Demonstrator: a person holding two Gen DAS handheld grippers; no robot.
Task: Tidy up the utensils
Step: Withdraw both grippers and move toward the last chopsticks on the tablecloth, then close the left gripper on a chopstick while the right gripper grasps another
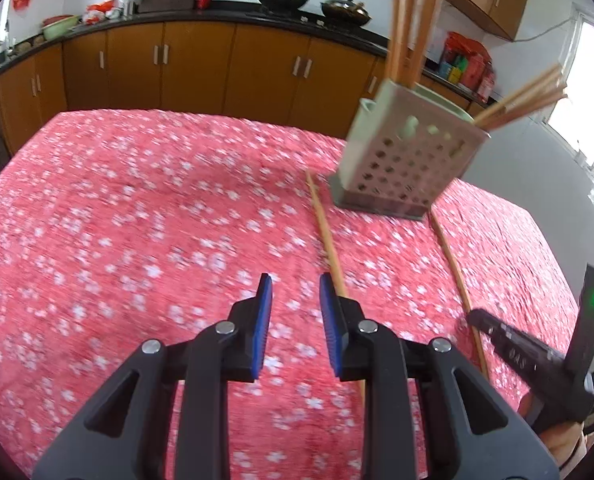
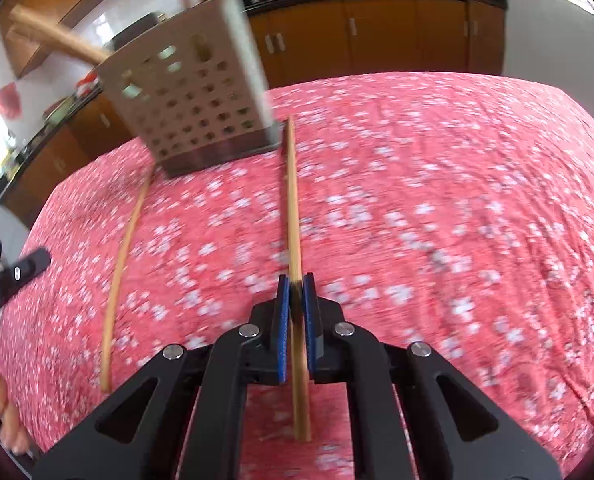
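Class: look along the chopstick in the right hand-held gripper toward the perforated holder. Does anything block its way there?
Nothing visible. The right hand-held gripper is shut on the chopstick; only bare tablecloth lies between it and the holder.

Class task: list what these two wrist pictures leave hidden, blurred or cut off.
- Left wrist view: tops of the utensils in the holder, cut by the top edge.
- Left wrist view: near end of the left chopstick, behind the left gripper.
- Right wrist view: holder contents, motion-blurred.
- Right wrist view: right gripper shut on the right chopstick, the pads covering that part.
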